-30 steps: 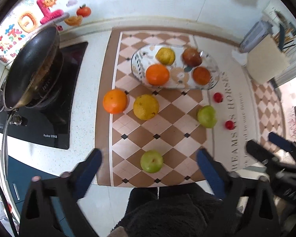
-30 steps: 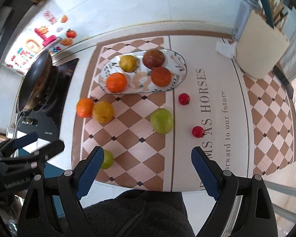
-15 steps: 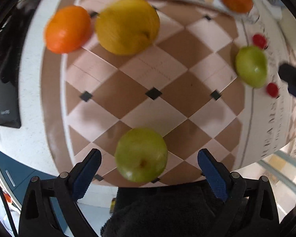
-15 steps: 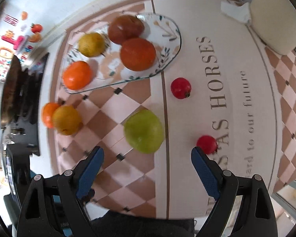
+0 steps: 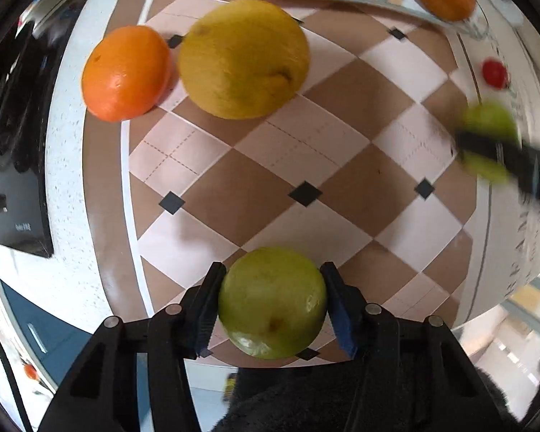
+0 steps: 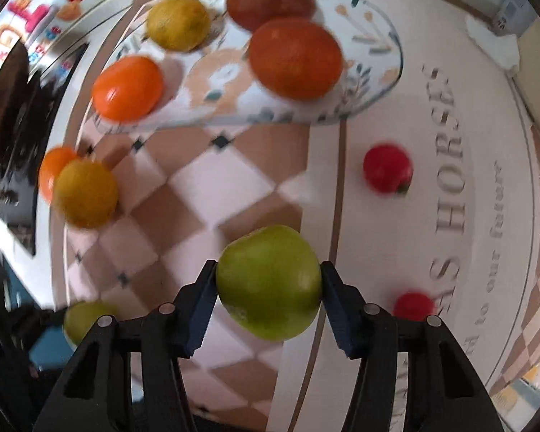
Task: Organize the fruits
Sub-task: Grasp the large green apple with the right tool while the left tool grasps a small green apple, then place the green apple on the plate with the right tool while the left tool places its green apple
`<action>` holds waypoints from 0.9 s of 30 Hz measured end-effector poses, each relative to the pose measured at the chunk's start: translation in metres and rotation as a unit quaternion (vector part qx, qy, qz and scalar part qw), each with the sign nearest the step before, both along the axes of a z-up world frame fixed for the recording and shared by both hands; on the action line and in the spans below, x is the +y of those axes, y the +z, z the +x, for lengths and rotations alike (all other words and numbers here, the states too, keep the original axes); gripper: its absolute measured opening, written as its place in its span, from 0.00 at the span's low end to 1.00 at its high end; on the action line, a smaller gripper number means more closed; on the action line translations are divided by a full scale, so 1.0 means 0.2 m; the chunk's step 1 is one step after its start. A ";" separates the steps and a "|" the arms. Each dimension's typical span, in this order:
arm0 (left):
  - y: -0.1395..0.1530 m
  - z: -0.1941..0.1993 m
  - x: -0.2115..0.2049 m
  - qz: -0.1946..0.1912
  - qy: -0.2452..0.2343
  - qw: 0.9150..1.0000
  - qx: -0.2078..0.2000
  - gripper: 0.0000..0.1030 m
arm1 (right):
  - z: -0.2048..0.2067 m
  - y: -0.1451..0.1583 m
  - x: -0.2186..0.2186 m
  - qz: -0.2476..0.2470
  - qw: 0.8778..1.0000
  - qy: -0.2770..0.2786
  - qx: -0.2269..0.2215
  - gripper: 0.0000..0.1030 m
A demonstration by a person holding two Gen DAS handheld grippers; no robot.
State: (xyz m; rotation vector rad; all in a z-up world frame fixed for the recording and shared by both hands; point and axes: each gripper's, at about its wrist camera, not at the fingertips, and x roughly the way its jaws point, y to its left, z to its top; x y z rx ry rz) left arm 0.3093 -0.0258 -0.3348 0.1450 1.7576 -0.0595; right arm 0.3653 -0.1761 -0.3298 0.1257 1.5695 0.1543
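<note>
My left gripper point(image 5: 271, 304) is shut on a green apple point(image 5: 271, 302) near the mat's front edge. My right gripper point(image 6: 268, 284) is shut on a second green apple point(image 6: 269, 280), which also shows in the left wrist view point(image 5: 489, 140) at the right. A yellow citrus point(image 5: 243, 57) and an orange point(image 5: 124, 72) lie loose on the checkered mat point(image 5: 270, 165). The oval plate point(image 6: 374, 82) holds an orange point(image 6: 127, 88), a yellow fruit point(image 6: 178, 28), a dark red fruit point(image 6: 266, 0) and a red-orange fruit point(image 6: 295, 57).
Two small red fruits point(image 6: 387, 172) point(image 6: 412, 306) lie on the mat's lettered strip to the right. A black cooktop point(image 5: 14, 136) with a pan point(image 6: 3, 97) sits to the left. The counter's front edge is just below both grippers.
Both grippers moved down and forward to the green apples and closed on them. One second ago both were open and high above the mat.
</note>
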 end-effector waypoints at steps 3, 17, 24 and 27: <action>0.02 0.03 0.03 -0.012 0.015 1.000 -0.003 0.50 | -0.11 -0.01 -0.01 0.012 1.000 0.012 0.017 0.57; 0.02 0.08 -0.05 -0.020 0.022 1.000 -0.007 0.50 | -0.25 -0.08 -0.09 0.053 0.998 -0.031 0.026 0.55; 0.18 0.18 -0.13 -0.048 0.031 0.997 -0.044 0.50 | -0.23 -0.03 -0.12 0.061 0.997 -0.032 0.019 0.55; 0.32 0.25 -0.14 -0.070 0.039 0.995 -0.065 0.50 | -0.20 0.06 -0.14 0.070 0.997 -0.029 0.001 0.55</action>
